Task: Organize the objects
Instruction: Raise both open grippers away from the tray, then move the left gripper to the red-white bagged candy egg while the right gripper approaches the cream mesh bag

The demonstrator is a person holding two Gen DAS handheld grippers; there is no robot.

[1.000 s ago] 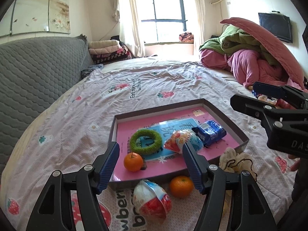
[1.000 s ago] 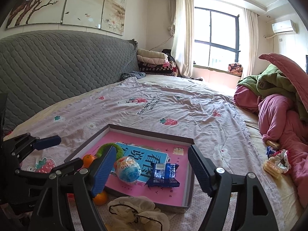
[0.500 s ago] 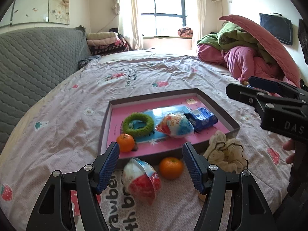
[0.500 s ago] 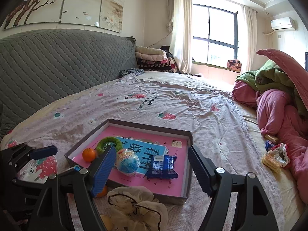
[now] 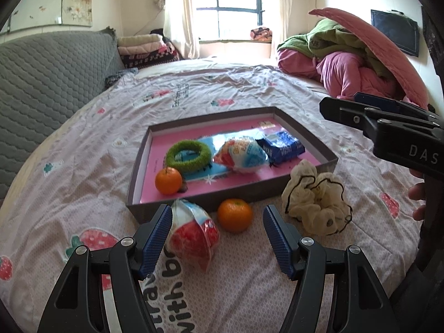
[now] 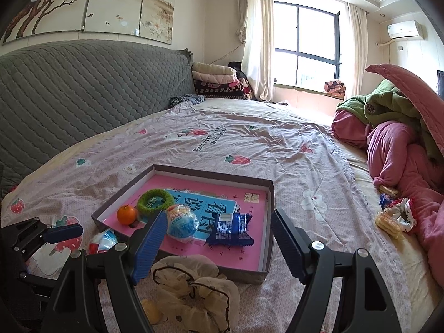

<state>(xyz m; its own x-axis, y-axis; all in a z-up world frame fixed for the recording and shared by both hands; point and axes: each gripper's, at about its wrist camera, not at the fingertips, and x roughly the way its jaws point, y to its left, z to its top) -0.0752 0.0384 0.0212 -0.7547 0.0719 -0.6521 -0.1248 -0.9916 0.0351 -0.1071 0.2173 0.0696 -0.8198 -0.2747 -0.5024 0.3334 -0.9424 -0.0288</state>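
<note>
On the pink strawberry-print bedsheet (image 5: 83, 166), a red-and-white wrapped snack ball (image 5: 193, 237) is flanked by the wide, empty left tool (image 5: 217, 238).

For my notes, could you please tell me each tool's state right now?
Left tool: open, holding nothing.
Right tool: open, holding nothing.

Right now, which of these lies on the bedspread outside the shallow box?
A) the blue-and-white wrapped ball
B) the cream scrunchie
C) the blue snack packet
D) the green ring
B: the cream scrunchie sits on the bedspread just past the shallow box near wall.
</note>
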